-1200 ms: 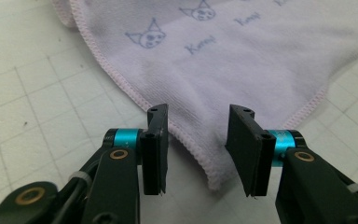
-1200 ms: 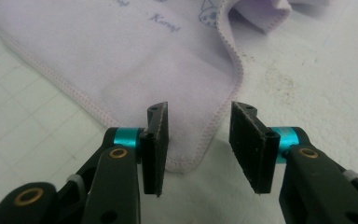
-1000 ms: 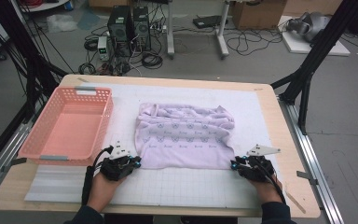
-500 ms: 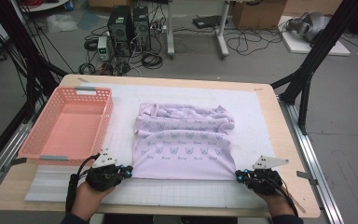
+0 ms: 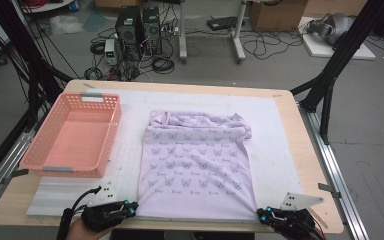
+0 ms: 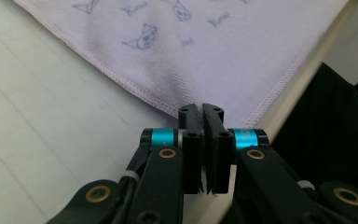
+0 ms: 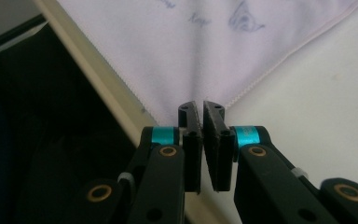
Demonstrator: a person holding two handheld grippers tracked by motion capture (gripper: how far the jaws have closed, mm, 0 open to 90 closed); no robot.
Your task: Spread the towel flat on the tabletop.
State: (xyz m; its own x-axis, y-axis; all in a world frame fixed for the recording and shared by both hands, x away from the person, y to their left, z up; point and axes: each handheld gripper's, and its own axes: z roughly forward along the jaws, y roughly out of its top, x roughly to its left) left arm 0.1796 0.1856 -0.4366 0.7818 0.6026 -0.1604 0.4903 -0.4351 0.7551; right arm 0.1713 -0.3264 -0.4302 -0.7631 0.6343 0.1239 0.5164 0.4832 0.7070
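Observation:
A lavender cloth [image 5: 195, 165] printed with small cat faces lies spread on the white mat [image 5: 275, 145], its far end bunched in folds. My left gripper [image 5: 132, 206] sits at the table's near edge, shut on the cloth's near left corner. In the left gripper view the jaws [image 6: 202, 109] pinch the corner's tip of the cloth [image 6: 205, 51]. My right gripper [image 5: 261, 214] is shut on the near right corner. In the right gripper view the gripper [image 7: 201, 108] bites the hem of the cloth [image 7: 191, 51], right at the table's edge.
A pink plastic basket [image 5: 111, 132] stands on the left of the table, beside the cloth. The wooden table edge [image 5: 190, 225] runs just under both grippers. Computers, cables and black frame legs stand on the floor beyond the table.
Both grippers have drawn back toward the near edge with the cloth's corners in them. The cloth has been pulled longer and flatter, and its near hem now lies along the table's front.

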